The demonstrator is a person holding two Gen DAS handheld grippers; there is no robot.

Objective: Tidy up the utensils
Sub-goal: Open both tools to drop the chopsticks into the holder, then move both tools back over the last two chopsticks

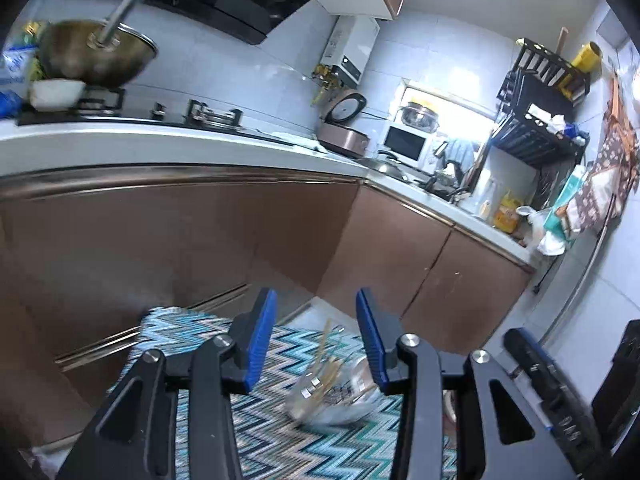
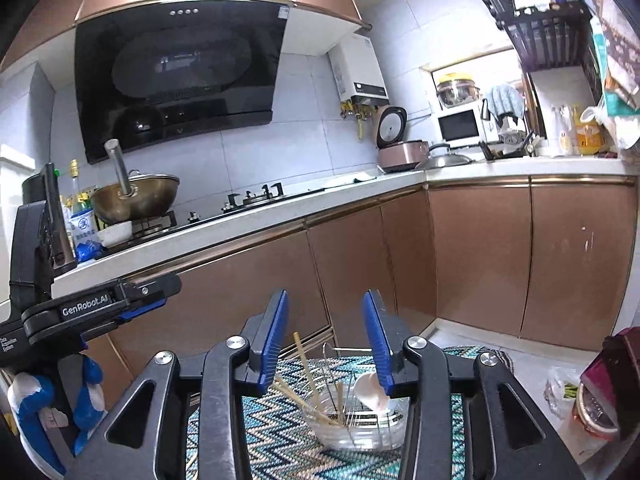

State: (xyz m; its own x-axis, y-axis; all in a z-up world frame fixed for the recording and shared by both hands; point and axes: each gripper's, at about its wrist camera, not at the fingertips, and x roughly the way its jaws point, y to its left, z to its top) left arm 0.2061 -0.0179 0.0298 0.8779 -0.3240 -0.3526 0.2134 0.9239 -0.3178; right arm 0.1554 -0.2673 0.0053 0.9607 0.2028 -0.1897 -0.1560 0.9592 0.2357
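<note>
A clear plastic container (image 2: 360,428) stands on a zigzag-patterned cloth (image 2: 280,440). It holds several wooden chopsticks (image 2: 308,372) and a white spoon (image 2: 370,390), all leaning up out of it. My right gripper (image 2: 325,320) is open and empty, above and just in front of the container. In the left wrist view the same container (image 1: 332,396) is blurred, with chopsticks (image 1: 326,344) sticking up. My left gripper (image 1: 316,312) is open and empty above it. The left gripper also shows in the right wrist view (image 2: 132,300), at the left.
Brown cabinet doors (image 2: 360,248) and a white countertop (image 2: 248,216) run behind the cloth. A wok (image 2: 136,196) sits on the stove. A rice cooker (image 2: 400,148), microwave (image 2: 458,126) and dish rack (image 2: 540,20) stand further right. A red box (image 2: 612,364) lies at the right.
</note>
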